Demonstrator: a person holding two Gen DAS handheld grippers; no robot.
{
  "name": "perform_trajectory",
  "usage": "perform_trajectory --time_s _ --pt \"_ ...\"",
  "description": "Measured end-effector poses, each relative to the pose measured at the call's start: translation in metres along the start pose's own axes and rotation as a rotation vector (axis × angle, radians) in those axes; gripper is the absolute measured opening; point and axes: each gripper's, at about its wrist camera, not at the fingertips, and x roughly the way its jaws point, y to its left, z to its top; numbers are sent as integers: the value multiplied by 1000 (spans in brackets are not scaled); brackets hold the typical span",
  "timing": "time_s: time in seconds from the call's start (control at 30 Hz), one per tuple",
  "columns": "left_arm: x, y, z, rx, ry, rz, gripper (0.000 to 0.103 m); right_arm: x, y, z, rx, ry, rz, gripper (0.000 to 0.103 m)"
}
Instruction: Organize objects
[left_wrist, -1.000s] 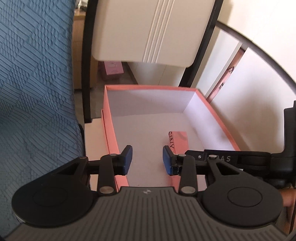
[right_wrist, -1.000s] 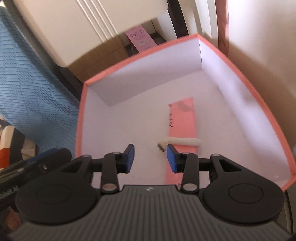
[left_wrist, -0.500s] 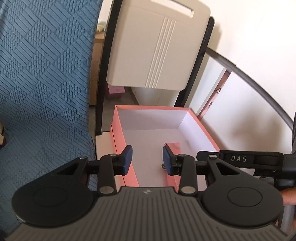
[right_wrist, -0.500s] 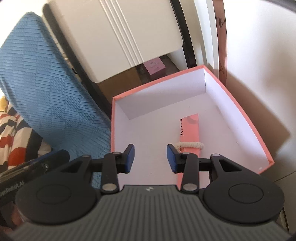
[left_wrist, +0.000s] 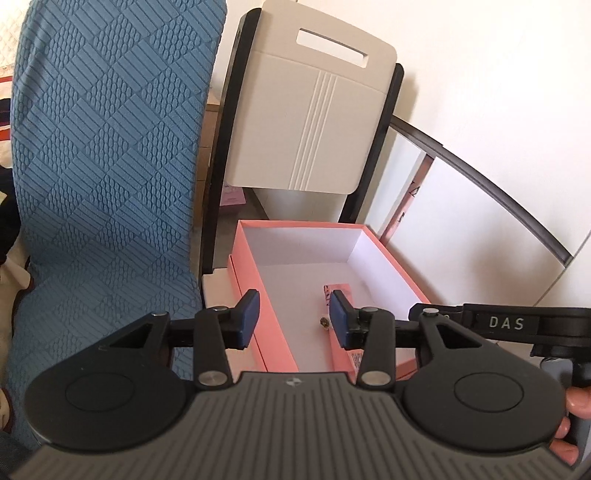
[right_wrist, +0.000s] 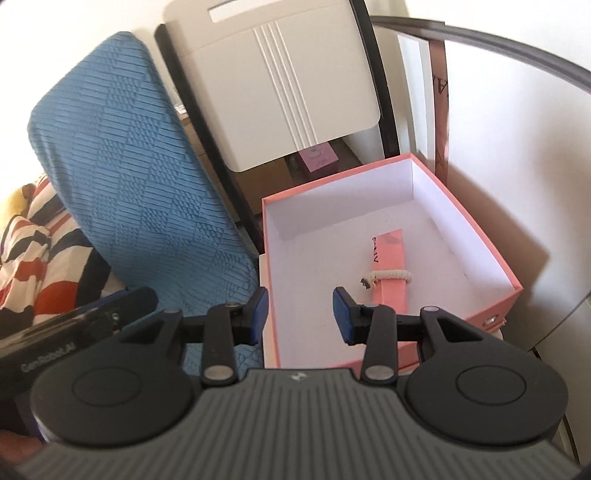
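A pink box (right_wrist: 495, 258) with a white inside sits open in the middle right of the right wrist view, and in the centre of the left wrist view (left_wrist: 255, 266). Lying flat on its floor is a slim pink packet (right_wrist: 388, 266) with a cream cord (right_wrist: 391, 275) looped around it; in the left view only its far end (left_wrist: 338, 288) shows, just above the right finger pad.

The left gripper (left_wrist: 293, 319) hangs above the box's near end, its blue fingers (left_wrist: 248, 317) spreading apart with nothing between them. The right gripper (right_wrist: 300, 314) hovers over the box's near left corner, its fingers (right_wrist: 341, 315) parted about halfway and empty.

A blue quilted chair back (left_wrist: 107, 166) fills the left of the frame, with a cream panel (left_wrist: 314, 122) upper centre behind the box.
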Motion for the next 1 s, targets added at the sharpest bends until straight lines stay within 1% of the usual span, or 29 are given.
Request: perform_trajectory --time_s 0.27,0.43,0.5,0.57,0.63,0.67,0.7,0.73,0.77,0.8,0.87,1.0 --pt "-24 4 -26 11 -5 -34 49 -29 13 -42 -12 -21 -22 41" --pt "-29 3 -43 30 10 -50 49 -35 17 -63 -13 -38 -33 41" --pt "-31 5 -49 34 12 -52 51 -36 17 -69 -8 -40 -50 41" --pt "-33 6 -54 37 13 -50 64 -36 17 -73 -13 -48 -75 49" --pt "-33 7 -57 47 16 -45 66 -37 16 -77 -19 -62 -73 71" --pt "-33 8 -60 46 15 -39 70 -38 15 -79 -22 -69 -77 75" --pt "-32 9 -61 42 15 -33 74 -38 14 -81 -24 -72 -81 85" --pt "-32 10 -62 36 13 -27 83 -37 13 -82 -24 -73 -85 88" --pt "-32 11 -63 32 11 -21 89 -36 10 -84 -23 -69 -89 89" --pt "-34 12 -64 33 6 -15 91 -34 8 -85 -20 -62 -90 94" --pt "-35 12 -67 34 0 -8 100 -33 4 -88 -12 -57 -84 95" --pt "-39 13 -73 36 3 3 103 -33 0 -95 -15 -65 -87 95"
